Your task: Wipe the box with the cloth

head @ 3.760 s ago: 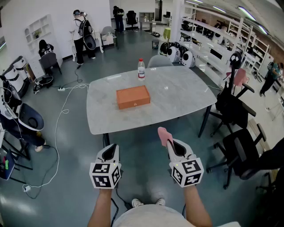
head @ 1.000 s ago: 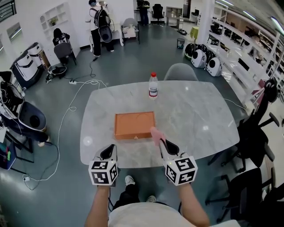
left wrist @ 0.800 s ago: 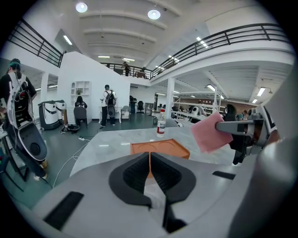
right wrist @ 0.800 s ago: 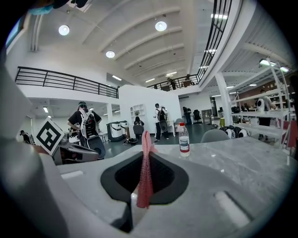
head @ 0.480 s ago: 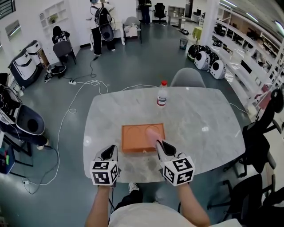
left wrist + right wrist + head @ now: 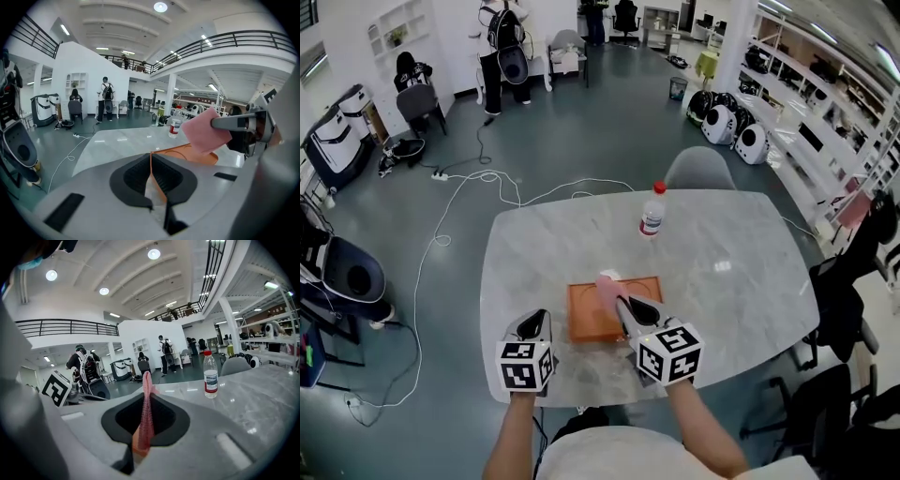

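An orange flat box [image 6: 586, 323] lies on the marble table [image 6: 722, 281], near its front edge. My right gripper [image 6: 623, 306] is shut on a pink cloth [image 6: 607, 290], which hangs over the middle of the box. In the right gripper view the cloth [image 6: 146, 411] stands edge-on, pinched between the jaws. My left gripper [image 6: 534, 322] is shut and holds nothing; it hovers at the table's front edge, just left of the box. The left gripper view shows the box [image 6: 187, 153], the cloth [image 6: 206, 131] and the right gripper [image 6: 243, 125] to its right.
A water bottle [image 6: 652, 210] with a red cap stands on the table behind the box; it is also in the right gripper view as the bottle [image 6: 210, 374]. A grey chair [image 6: 698, 169] is at the far side. Black office chairs [image 6: 848, 300] stand right. Cables [image 6: 441, 234] lie on the floor left.
The person has walked up to the table. Both grippers now reach over its front edge, and the cloth in the right gripper has come over the box.
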